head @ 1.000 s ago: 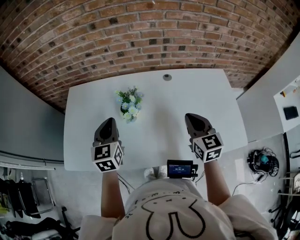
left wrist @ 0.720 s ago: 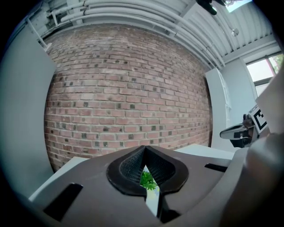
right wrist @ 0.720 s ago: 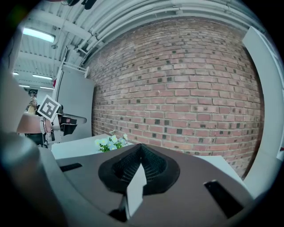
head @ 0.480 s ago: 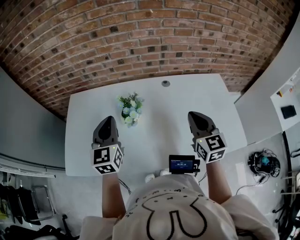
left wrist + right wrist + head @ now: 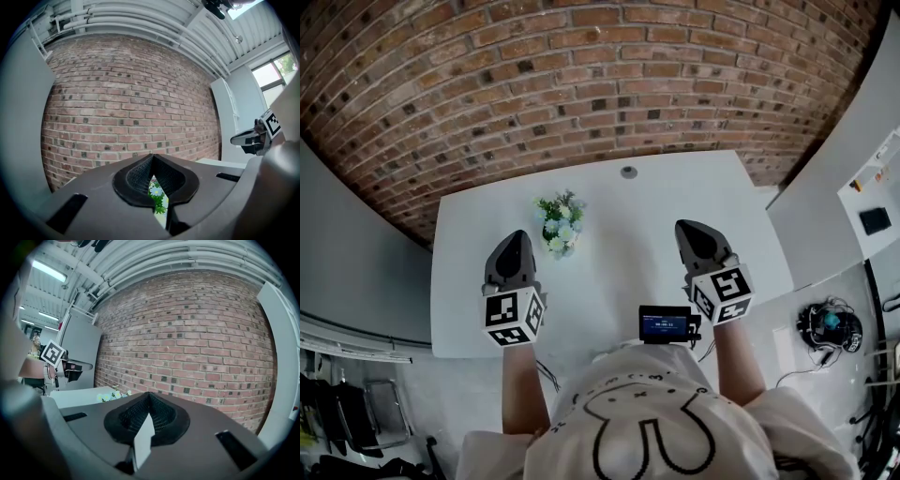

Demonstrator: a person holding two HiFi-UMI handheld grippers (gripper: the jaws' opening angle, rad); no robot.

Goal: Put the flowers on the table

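head view / step: small bunch of white and pale-blue flowers with green leaves [image 5: 558, 225] already sits on the flat white rectangular table [image 5: 628, 272], left of centre and towards the far edge. My read: placing is done, this is the end of the job.
head view / grippers: dark, tapered left gripper [image 5: 515, 242] and matching right gripper [image 5: 692, 234] hover over the near half of the table. Left tip is just beside the flowers, not touching. Right is well apart from them.
head view / rest: rough red brick wall [image 5: 581, 75] behind the table; small grey round disc [image 5: 628, 172] near the far edge; black device with a lit screen [image 5: 664, 324] at the near edge.
left gripper view / claw: left gripper [image 5: 152, 161] tips meet, mesh-textured pads pressed together, only a thin wedge gap lower down. Nothing clamped. Flowers [image 5: 157, 197] show through that gap, out ahead on the table.
right gripper view / claw: right gripper [image 5: 149, 399] is the same, tips together, empty. White tabletop shows through the slit. Flowers [image 5: 112, 393] sit off to the left.
next move: likely just pull both arms back. Keep the left one off the petals, since the light, soft bunch would shift easily on the smooth top.
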